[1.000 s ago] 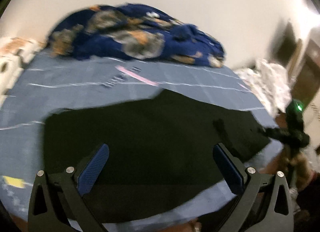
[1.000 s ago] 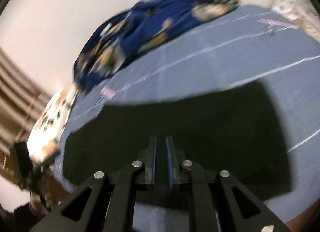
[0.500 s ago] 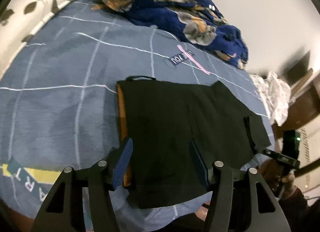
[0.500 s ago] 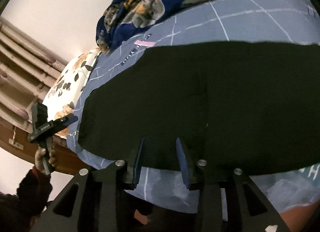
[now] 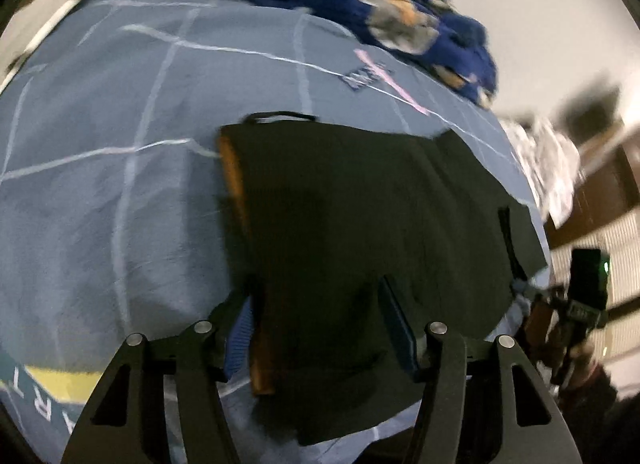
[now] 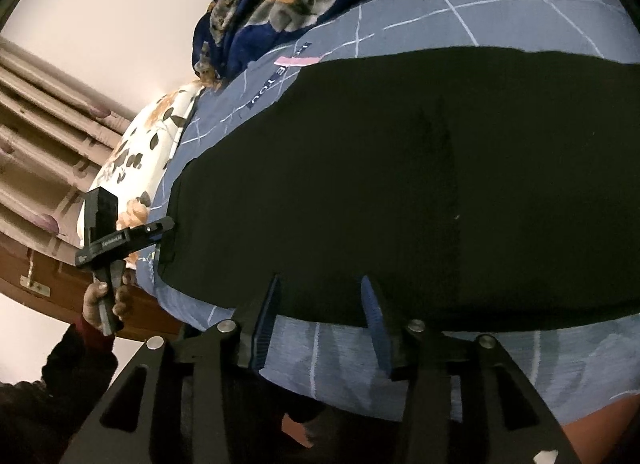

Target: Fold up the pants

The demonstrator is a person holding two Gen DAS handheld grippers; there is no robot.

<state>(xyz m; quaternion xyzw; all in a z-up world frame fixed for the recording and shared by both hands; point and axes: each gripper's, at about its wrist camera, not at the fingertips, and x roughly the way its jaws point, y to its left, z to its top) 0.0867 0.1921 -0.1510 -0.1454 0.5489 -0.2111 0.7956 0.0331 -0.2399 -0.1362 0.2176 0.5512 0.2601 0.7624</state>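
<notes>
L tool (image 5: 316, 328) is open, pads astride the near corner of the black pants (image 5: 372, 216), prob. not gripping yet; R tool (image 6: 320, 316) is part open w/ nothing held, tips at the pants' near edge; pants lie flat on the blue bed sheet (image 5: 100, 204), orange lining at the left hem; crumpled blue blanket (image 6: 288, 4) beyond, floral pillow (image 6: 140, 156) at the bed's side.
</notes>
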